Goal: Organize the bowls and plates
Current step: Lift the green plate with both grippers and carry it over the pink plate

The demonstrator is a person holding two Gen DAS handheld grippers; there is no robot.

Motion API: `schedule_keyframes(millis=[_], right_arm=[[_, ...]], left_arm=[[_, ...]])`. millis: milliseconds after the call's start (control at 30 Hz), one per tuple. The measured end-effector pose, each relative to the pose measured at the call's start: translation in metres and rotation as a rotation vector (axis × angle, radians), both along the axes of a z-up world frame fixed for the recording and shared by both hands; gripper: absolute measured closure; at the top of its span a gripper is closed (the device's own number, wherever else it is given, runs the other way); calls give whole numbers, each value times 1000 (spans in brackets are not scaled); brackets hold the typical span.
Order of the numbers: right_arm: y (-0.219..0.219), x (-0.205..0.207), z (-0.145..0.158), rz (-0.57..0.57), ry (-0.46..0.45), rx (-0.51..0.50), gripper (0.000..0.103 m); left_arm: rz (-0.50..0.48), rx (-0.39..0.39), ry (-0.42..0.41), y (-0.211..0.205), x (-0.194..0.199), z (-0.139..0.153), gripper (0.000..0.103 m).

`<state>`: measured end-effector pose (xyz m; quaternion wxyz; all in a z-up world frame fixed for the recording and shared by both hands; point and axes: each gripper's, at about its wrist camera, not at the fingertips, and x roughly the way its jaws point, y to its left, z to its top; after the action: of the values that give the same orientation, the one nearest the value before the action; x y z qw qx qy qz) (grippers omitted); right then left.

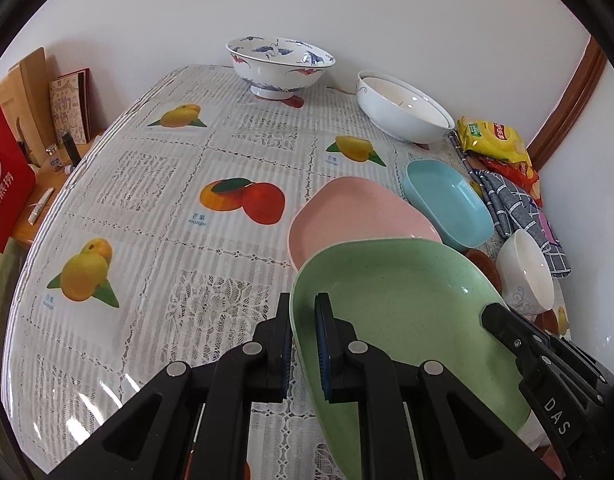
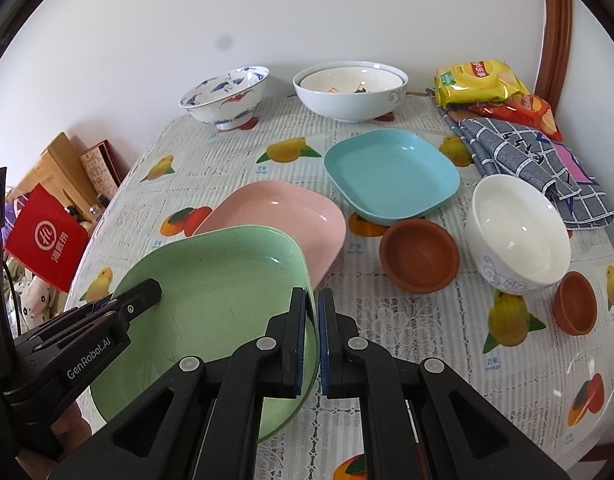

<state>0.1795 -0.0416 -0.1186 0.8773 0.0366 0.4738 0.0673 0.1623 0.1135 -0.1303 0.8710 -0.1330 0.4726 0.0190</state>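
A green plate is held at two opposite rims. My left gripper is shut on its left rim, and my right gripper is shut on its right rim. The plate's far edge overlaps the near edge of a pink plate; whether they touch I cannot tell. Beyond lies a blue plate. A small white bowl and two brown bowls stand to the right. A blue-patterned bowl and a large white bowl stand at the back.
Snack packets and a checked grey cloth lie at the back right corner. A fruit-print tablecloth covers the table. Off its left edge stand a red bag and wooden boards.
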Motion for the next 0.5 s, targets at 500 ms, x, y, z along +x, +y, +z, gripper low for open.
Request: schedule_keyframes(millis=[500], right_arm=[[6, 26, -13, 23, 23, 5, 97]], left_arm=[[31, 6, 37, 4, 23, -11, 92]])
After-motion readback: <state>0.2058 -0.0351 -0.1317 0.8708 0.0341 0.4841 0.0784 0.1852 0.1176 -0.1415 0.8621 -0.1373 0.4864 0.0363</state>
